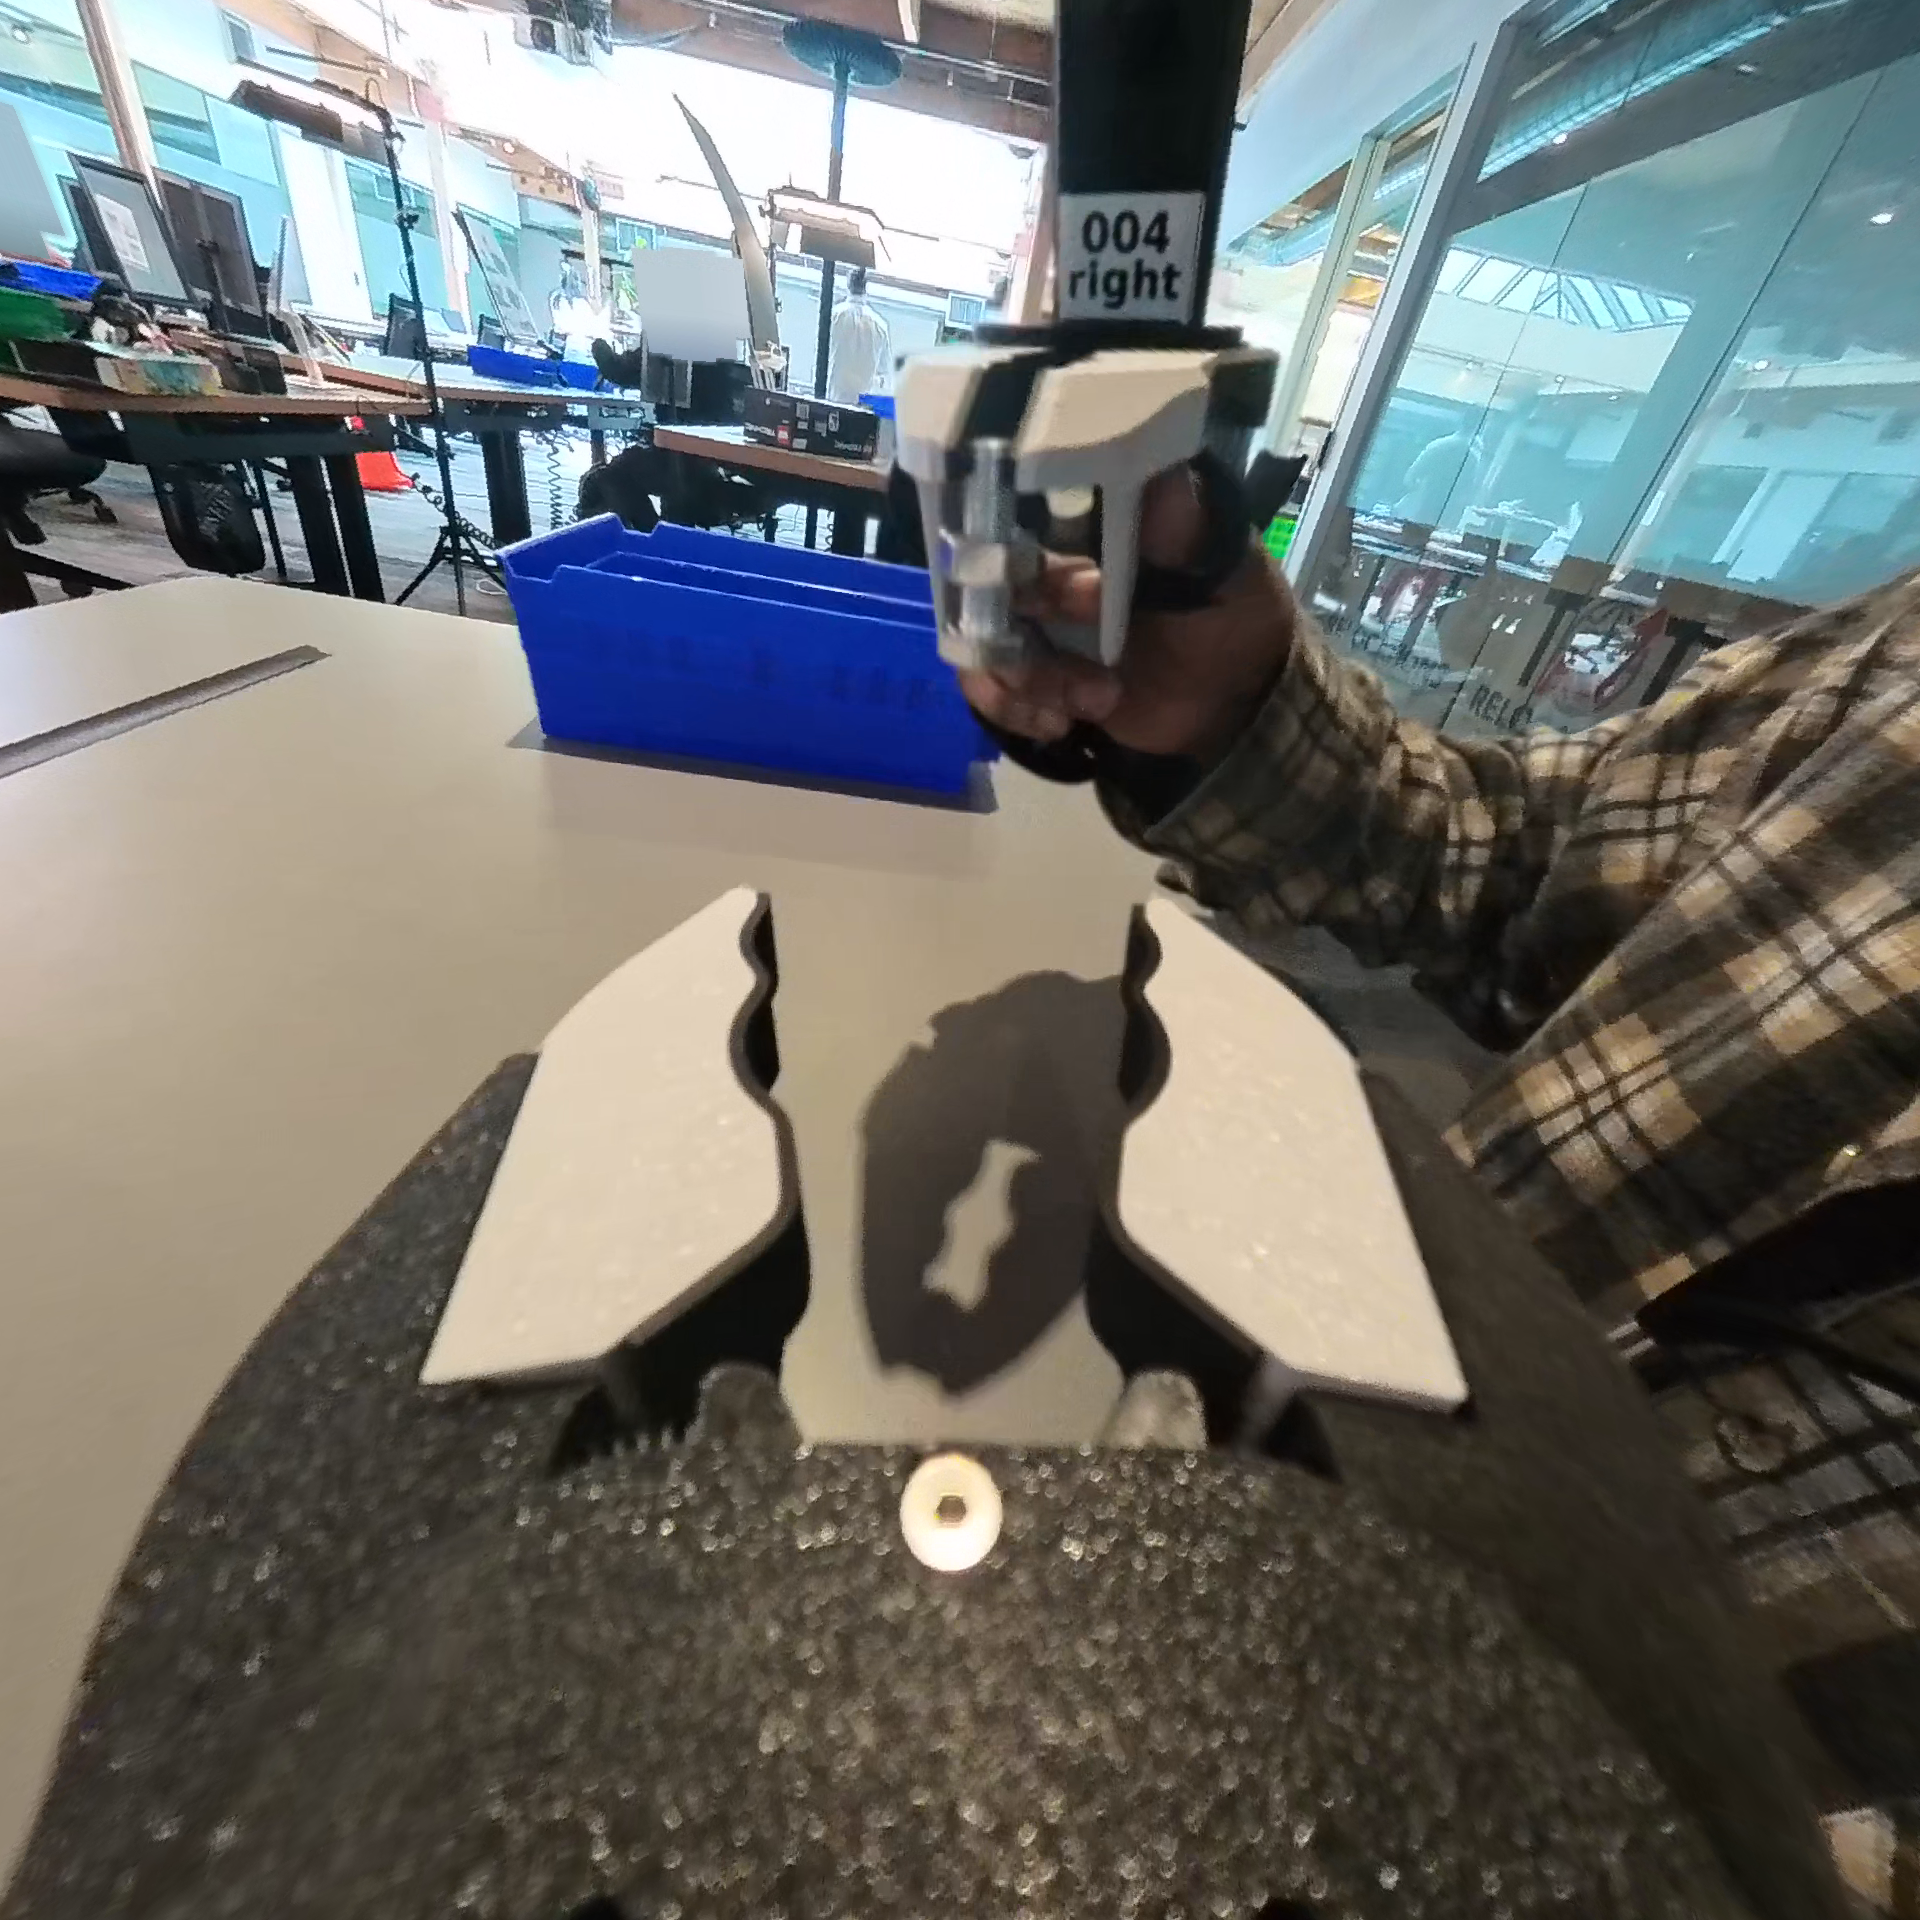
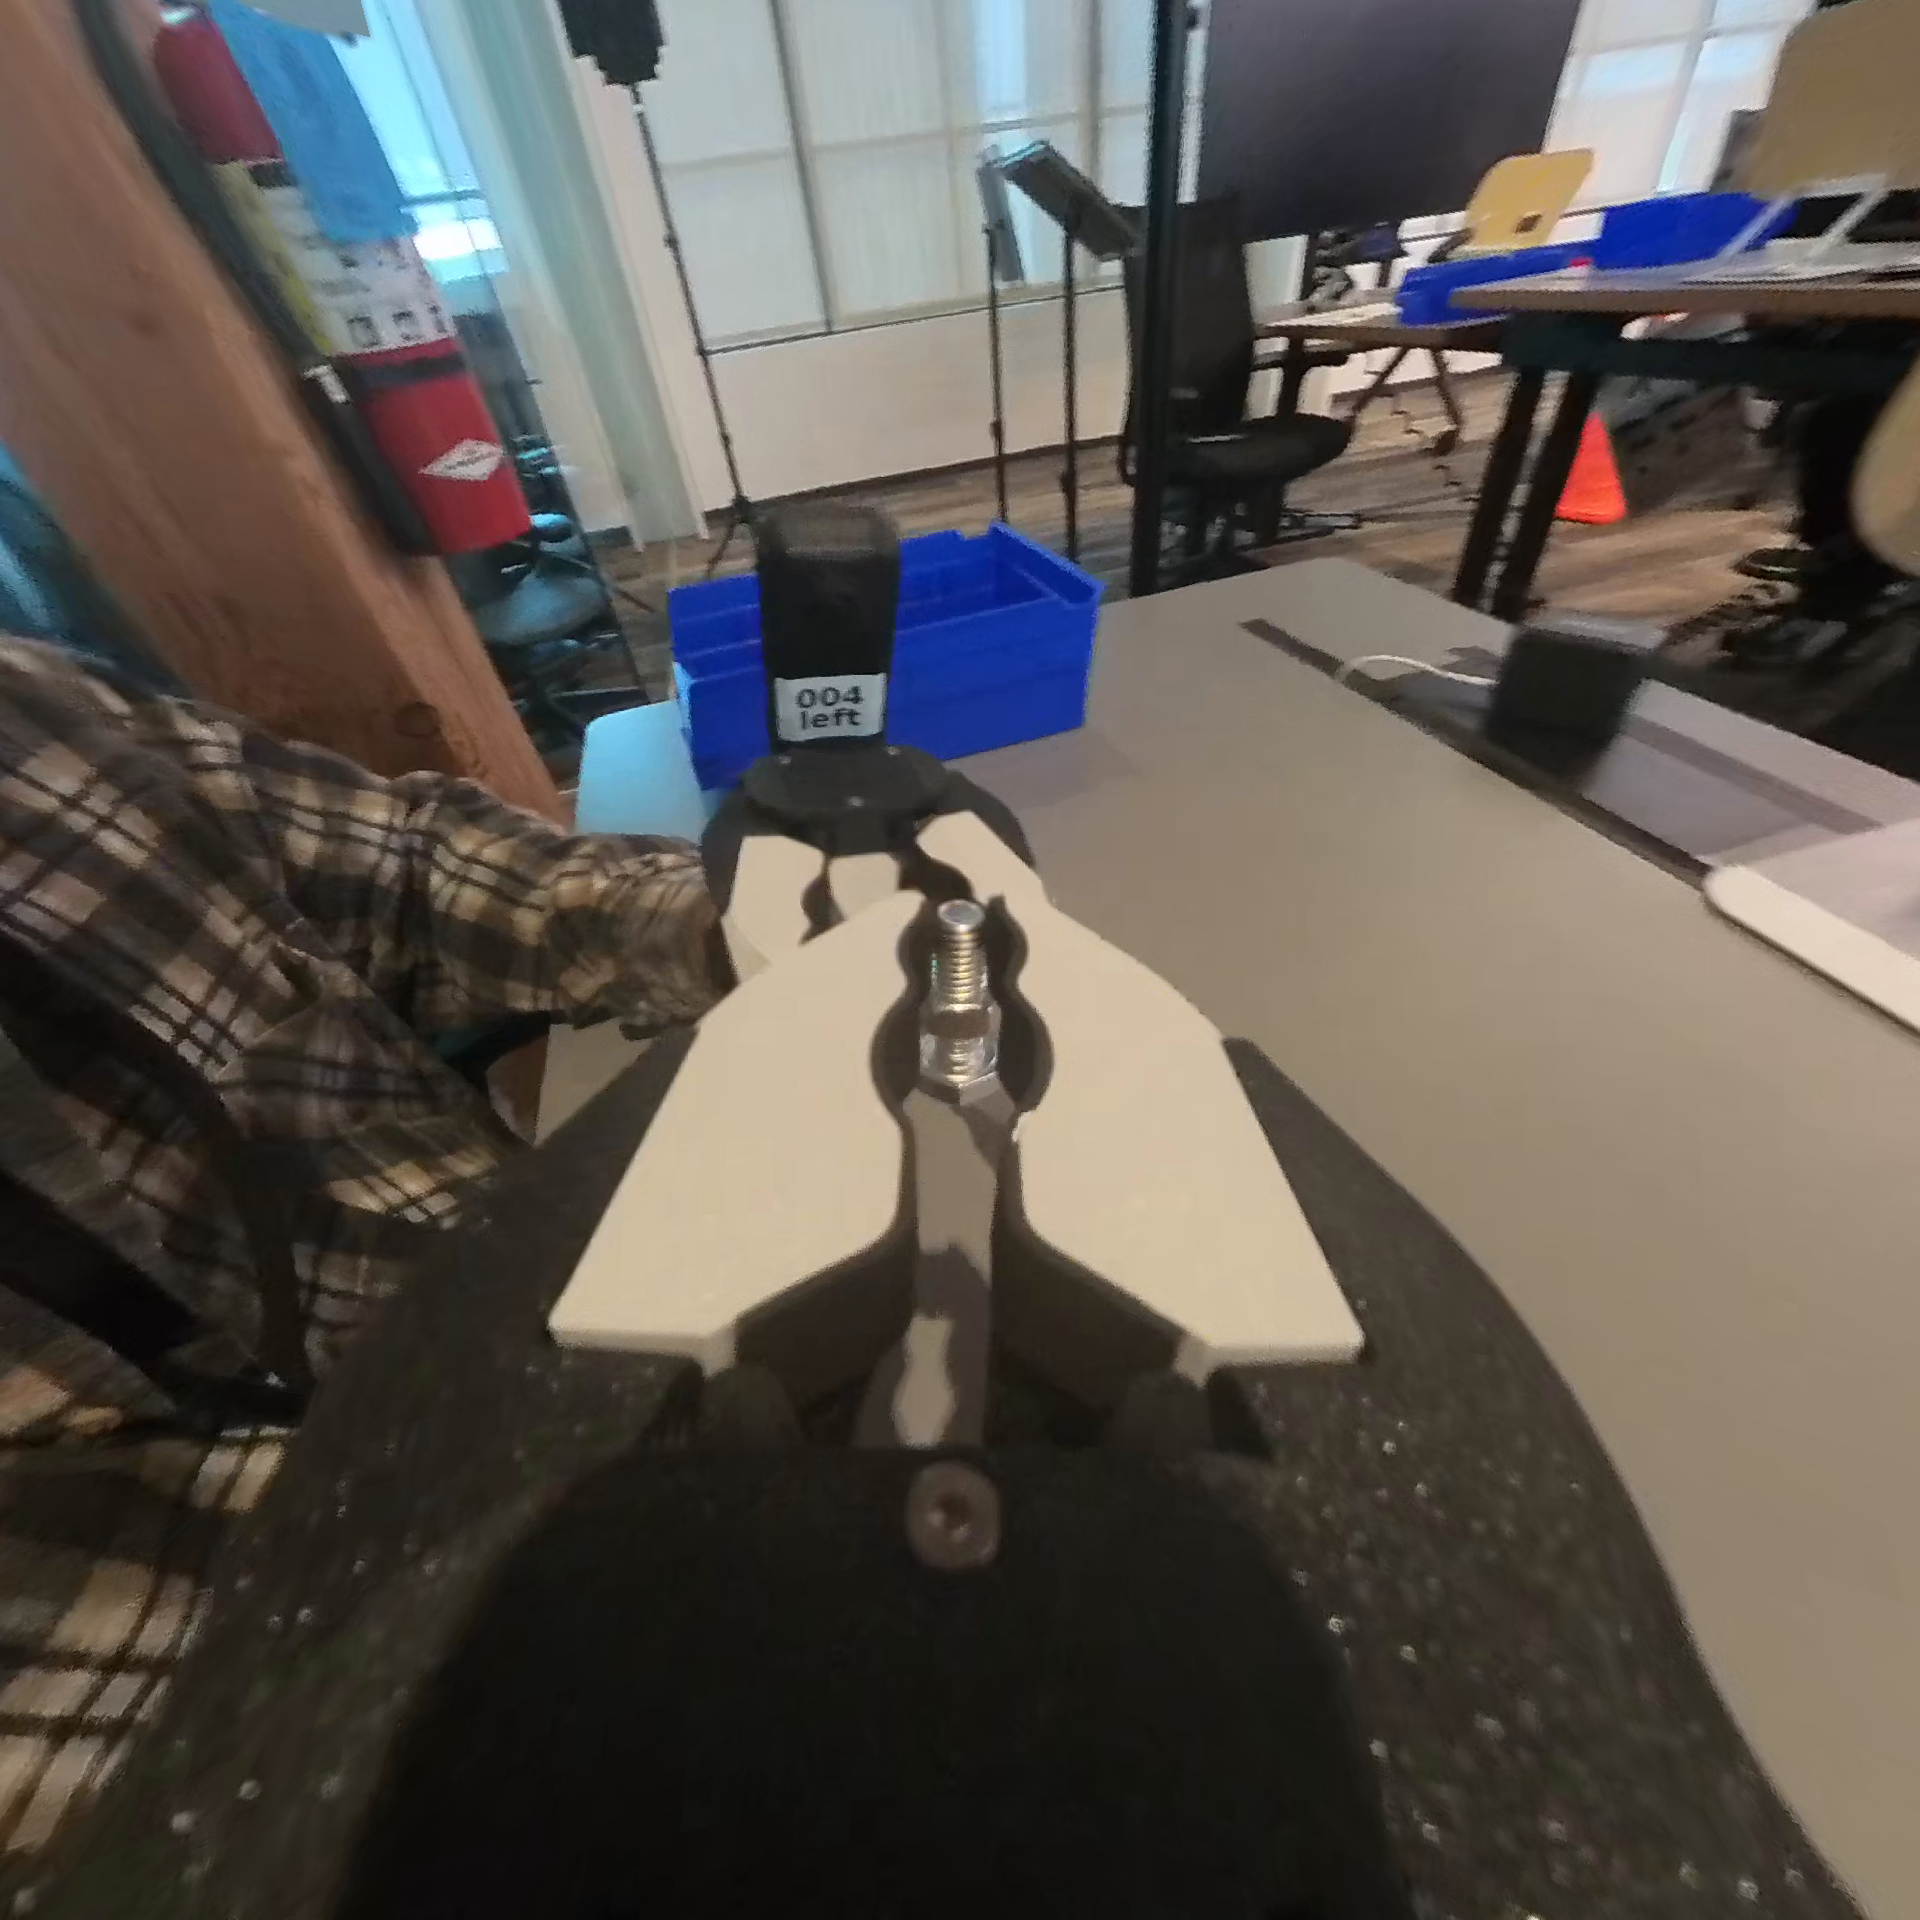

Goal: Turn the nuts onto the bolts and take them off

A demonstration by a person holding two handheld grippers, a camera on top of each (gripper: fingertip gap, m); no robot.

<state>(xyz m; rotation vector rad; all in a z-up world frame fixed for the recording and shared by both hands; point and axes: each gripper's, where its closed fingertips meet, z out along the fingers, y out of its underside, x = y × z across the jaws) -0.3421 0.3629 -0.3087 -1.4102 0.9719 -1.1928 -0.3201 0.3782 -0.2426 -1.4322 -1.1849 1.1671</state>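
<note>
My right gripper (image 2: 961, 935) is shut on the head end of a silver bolt (image 2: 958, 971). The threaded shaft points forward past the fingertips. A silver nut (image 2: 956, 1051) sits on the thread close to the head. In the left wrist view the right gripper (image 1: 997, 582) is held up above the grey table (image 1: 312, 935), with the bolt (image 1: 982, 540) upright in it. My left gripper (image 1: 956, 925) is open and empty, low over the table. It faces the right gripper and lies just beyond the bolt's tip in the right wrist view (image 2: 842, 904).
A blue bin (image 1: 727, 665) stands at the table's far side; it also shows in the right wrist view (image 2: 987, 655). A black box with a white cable (image 2: 1558, 686) sits by a slot in the table. A plaid sleeve (image 1: 1558, 883) reaches in from the right. Spacing between my two grippers at the tips: around 8 cm.
</note>
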